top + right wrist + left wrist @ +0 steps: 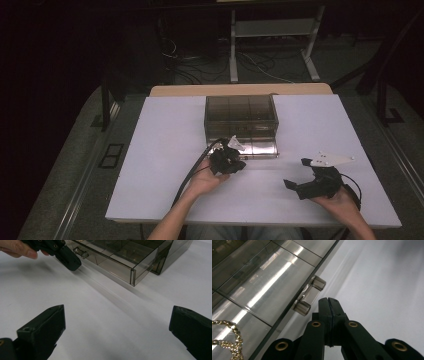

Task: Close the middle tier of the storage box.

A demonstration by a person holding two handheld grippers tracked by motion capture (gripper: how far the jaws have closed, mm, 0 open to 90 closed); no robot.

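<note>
The left gripper (328, 300) has its fingers pressed together, empty, just beside the handle (310, 295) of the drawer (262, 287) at frame centre. The right gripper (117, 322) fingers stand wide over bare worktop (165, 150), lower right. A gold chain (229, 340) lies in the drawer.

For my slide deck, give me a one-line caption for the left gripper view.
Shut left gripper beside the clear drawer's handle, gold bead chain inside the drawer.
</note>
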